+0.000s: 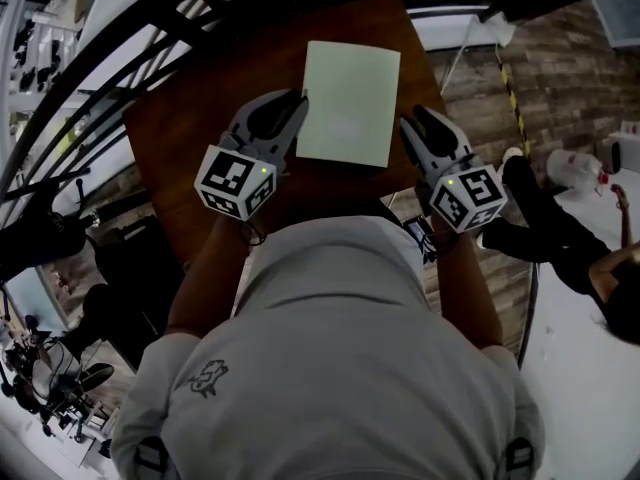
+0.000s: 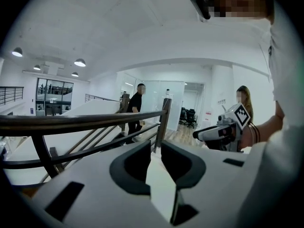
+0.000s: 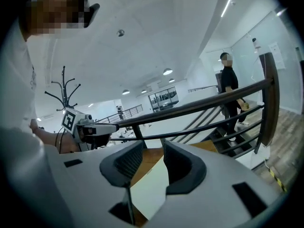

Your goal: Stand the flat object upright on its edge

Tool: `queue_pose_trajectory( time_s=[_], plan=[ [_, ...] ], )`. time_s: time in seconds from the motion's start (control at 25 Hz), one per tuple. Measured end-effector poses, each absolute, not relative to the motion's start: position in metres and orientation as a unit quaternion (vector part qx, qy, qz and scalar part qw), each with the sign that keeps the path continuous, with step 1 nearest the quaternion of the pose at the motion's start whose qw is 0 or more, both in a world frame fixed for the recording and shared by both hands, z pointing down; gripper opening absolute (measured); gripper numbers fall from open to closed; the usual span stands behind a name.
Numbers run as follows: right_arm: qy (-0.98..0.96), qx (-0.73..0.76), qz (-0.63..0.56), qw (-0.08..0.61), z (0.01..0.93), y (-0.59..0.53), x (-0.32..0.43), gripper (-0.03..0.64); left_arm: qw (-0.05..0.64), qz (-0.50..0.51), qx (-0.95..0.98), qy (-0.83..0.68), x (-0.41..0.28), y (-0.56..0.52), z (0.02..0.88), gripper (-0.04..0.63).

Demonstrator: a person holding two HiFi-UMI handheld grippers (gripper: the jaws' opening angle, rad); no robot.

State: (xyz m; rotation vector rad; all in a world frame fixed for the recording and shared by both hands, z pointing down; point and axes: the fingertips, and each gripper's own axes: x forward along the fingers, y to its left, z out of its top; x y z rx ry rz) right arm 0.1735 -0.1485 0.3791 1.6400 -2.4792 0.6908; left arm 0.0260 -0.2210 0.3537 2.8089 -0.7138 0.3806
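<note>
**Sheet lying flat on a table between two open grippers**

Sheet (image 1: pixel 348 103), pale green and rectangular, lies flat on a dark brown table (image 1: pixel 200 118). It sits right of the surface's middle, toward the far edge, with one short side facing the person.

The left gripper (image 1: pixel 297 103) reaches to the sheet's left long edge, near its far corner. In the left gripper view, its (image 2: pixel 156 148) jaws stand a little apart and clamp nothing; the sheet (image 2: pixel 161 189) shows pale through the narrow gap between them.

The right gripper (image 1: pixel 412 126) sits just beside the sheet's right long edge, near its front corner. In the right gripper view, its (image 3: pixel 154 148) jaws are also parted and empty of any grip, with the sheet (image 3: pixel 149 194) and the brown table (image 3: pixel 147 160) visible in the gap.

Each gripper carries a marker cube (image 1: pixel 235 181) at its rear. The person's white shirt (image 1: pixel 330 368) fills the lower part of the head view. A dark railing (image 2: pixel 80 120) runs beyond the table's far edge.
</note>
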Motion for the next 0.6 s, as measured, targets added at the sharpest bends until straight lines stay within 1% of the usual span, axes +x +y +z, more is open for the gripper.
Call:
queue_pose_trajectory(
  time_s=[0.12,0.28,0.6],
  plan=[
    [-0.806,0.533,0.252,0.052,0.399,-0.158,0.178,0.151,0.128,0.147,0.952,-0.236,0.029,-0.231,0.372,0.089],
    [-0.798,0.528,0.283,0.066,0.425,-0.169,0.184,0.158,0.159,0.182,0.944,-0.223,0.032,-0.240,0.401,0.131],
    [-0.784,0.522,0.324,0.090,0.467,-0.186,0.199,0.179,0.196,0.223,0.929,-0.222,0.038,-0.258,0.446,0.178]
  ],
)
